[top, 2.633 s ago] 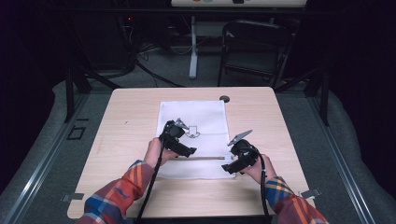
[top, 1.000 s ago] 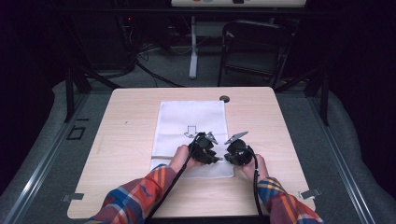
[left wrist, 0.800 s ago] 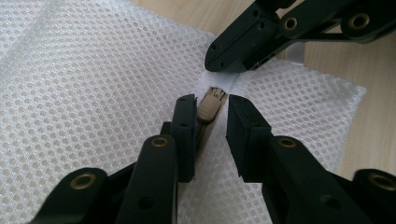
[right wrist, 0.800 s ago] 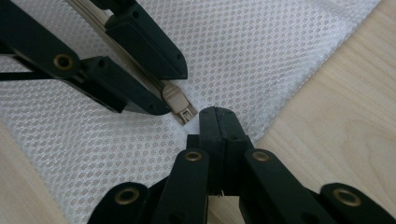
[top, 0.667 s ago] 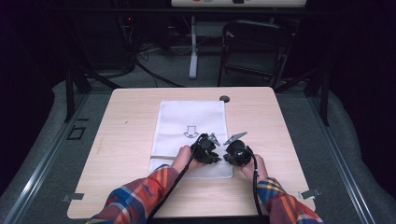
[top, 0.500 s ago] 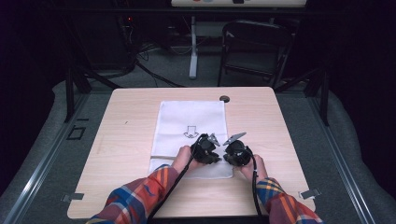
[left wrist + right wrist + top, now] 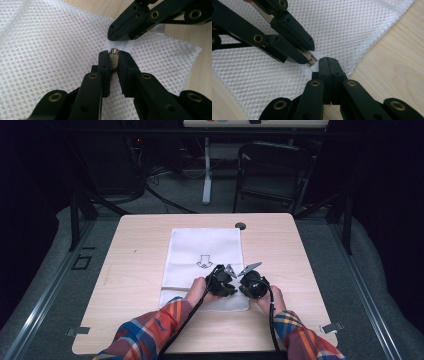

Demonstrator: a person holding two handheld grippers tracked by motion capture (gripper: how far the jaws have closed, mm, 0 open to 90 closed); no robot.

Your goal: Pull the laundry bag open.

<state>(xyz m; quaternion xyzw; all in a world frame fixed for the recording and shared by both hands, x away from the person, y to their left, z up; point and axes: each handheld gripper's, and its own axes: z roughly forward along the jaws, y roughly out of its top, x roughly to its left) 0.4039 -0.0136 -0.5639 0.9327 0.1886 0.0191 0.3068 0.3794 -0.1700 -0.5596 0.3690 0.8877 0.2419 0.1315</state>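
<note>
Having just closed, the left gripper point(image 7: 113, 53) pinches the zipper pull point(image 7: 114, 58) of the mesh bag point(image 7: 50, 50), while the right gripper point(image 7: 328, 60), jaws pressed together, clamps the bag's edge, readying the zip.

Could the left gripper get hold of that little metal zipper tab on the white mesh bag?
Yes, it looks so: the left gripper has just closed on the zipper tab of the mesh bag, nothing between.

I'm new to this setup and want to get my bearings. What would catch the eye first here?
The white mesh bag lying flat mid-table, a small arrow mark printed on it. At its near edge the two hand-held grippers meet tip to tip: the left hand-held gripper pinches a small metal zipper pull, and the right hand-held gripper is shut on the mesh beside it.
</note>
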